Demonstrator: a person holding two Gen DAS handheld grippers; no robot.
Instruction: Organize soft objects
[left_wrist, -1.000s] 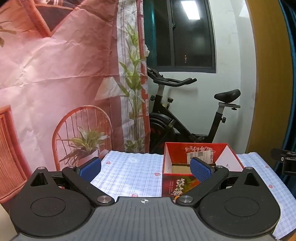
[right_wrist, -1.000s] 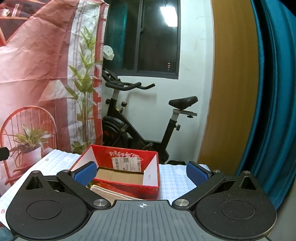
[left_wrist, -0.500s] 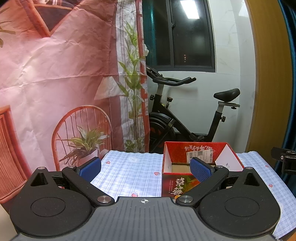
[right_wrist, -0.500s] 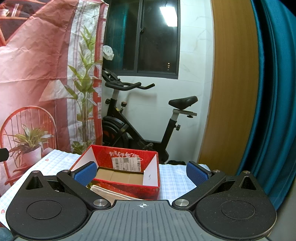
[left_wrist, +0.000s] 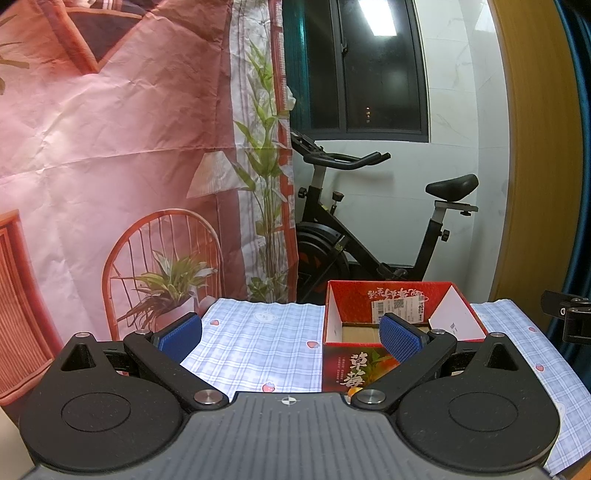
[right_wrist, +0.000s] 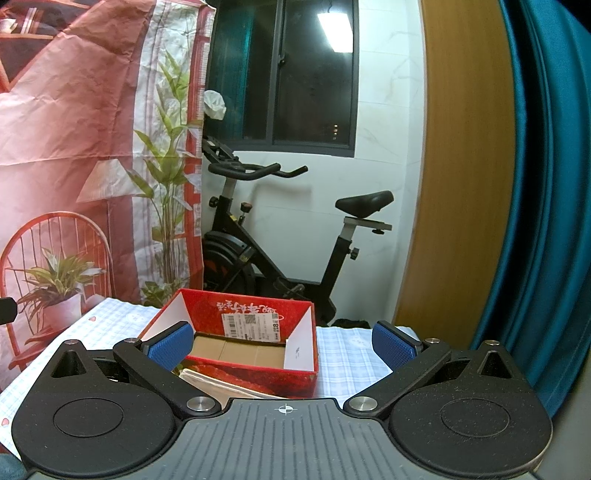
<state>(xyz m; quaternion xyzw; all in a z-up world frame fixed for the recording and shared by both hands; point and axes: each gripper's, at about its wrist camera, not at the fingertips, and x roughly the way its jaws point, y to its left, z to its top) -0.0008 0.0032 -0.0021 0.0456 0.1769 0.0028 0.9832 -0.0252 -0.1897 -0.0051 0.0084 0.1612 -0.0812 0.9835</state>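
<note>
Window: dark window (left_wrist: 380, 66), a ceiling light mirrored in its glass
Wall: white wall (left_wrist: 461, 155) beneath it
Left: pink printed backdrop (left_wrist: 110, 129) showing a chair and plants
Floor: black exercise bike (right_wrist: 280, 236)
Right: wooden panel (right_wrist: 465, 166), teal curtain (right_wrist: 546, 184)

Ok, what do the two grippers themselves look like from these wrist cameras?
They look alike. The left gripper and right gripper each have black linkage arms with silver pivot pins, two round black discs, blue textured finger pads and a grey ribbed body marked with a small crosshair. No cables, hands or sleeves show.
</note>
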